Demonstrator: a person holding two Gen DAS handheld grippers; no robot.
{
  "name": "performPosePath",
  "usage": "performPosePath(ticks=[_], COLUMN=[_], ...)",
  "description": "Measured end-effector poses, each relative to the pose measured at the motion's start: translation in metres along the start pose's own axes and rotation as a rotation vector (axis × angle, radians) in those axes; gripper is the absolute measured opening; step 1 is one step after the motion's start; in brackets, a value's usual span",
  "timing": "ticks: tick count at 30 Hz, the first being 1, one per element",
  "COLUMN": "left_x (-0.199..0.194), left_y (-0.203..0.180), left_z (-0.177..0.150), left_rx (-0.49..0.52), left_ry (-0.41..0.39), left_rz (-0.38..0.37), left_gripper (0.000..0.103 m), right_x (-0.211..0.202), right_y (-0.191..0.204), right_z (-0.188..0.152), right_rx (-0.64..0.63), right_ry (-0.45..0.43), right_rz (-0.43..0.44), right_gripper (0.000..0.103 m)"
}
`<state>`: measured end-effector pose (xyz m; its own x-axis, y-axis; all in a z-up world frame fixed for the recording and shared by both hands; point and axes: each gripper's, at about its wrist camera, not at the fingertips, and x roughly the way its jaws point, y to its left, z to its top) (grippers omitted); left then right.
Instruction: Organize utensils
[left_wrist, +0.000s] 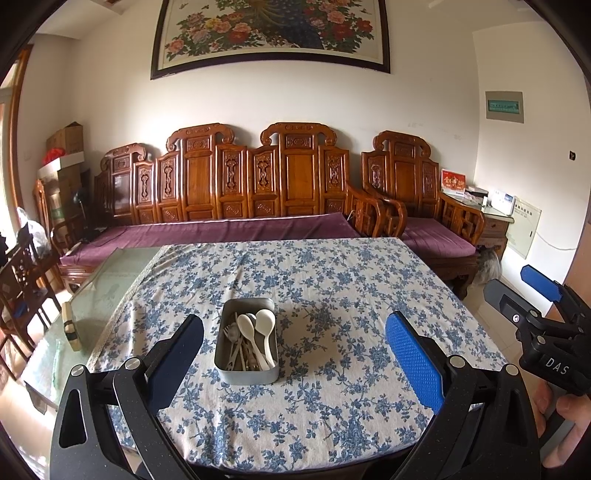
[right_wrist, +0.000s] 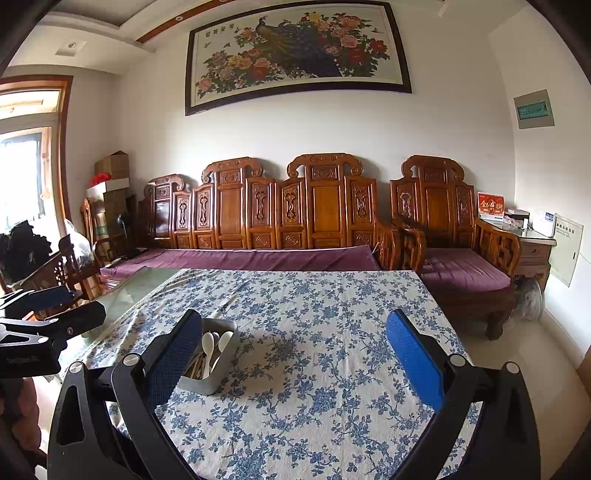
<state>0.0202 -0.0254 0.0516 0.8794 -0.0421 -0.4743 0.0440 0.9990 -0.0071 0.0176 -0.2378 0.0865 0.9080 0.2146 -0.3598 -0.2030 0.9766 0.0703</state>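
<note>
Hovering over the desk (left_wrist: 332, 424), both grippers, left gripper (left_wrist: 295, 363) and right gripper (right_wrist: 295, 363), are holding jaws apart, empty. Utensils are sitting in the metal tin (left_wrist: 246, 371) mid-desk; approaching one white spoon (left_wrist: 266, 325) from above seems best.

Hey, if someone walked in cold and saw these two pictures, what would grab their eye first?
Probably the blue floral tablecloth filling the foreground, with a grey metal tin on it holding white spoons and metal forks. Behind the table, the carved wooden bench with purple cushions runs along the wall under a large peacock painting. The left gripper and right gripper both hang open over the cloth.
</note>
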Motion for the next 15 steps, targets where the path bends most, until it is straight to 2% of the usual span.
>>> performPosePath(ticks=[15], left_x=[-0.0001], left_y=[-0.0002], left_z=[0.0019], left_rx=[-0.011], left_ry=[0.006], left_rz=[-0.005], left_gripper=[0.095], right_x=[-0.0002], right_y=[0.0008], right_z=[-0.0007], right_rx=[0.0], right_ry=[0.0], right_rz=[0.0], right_gripper=[0.1])
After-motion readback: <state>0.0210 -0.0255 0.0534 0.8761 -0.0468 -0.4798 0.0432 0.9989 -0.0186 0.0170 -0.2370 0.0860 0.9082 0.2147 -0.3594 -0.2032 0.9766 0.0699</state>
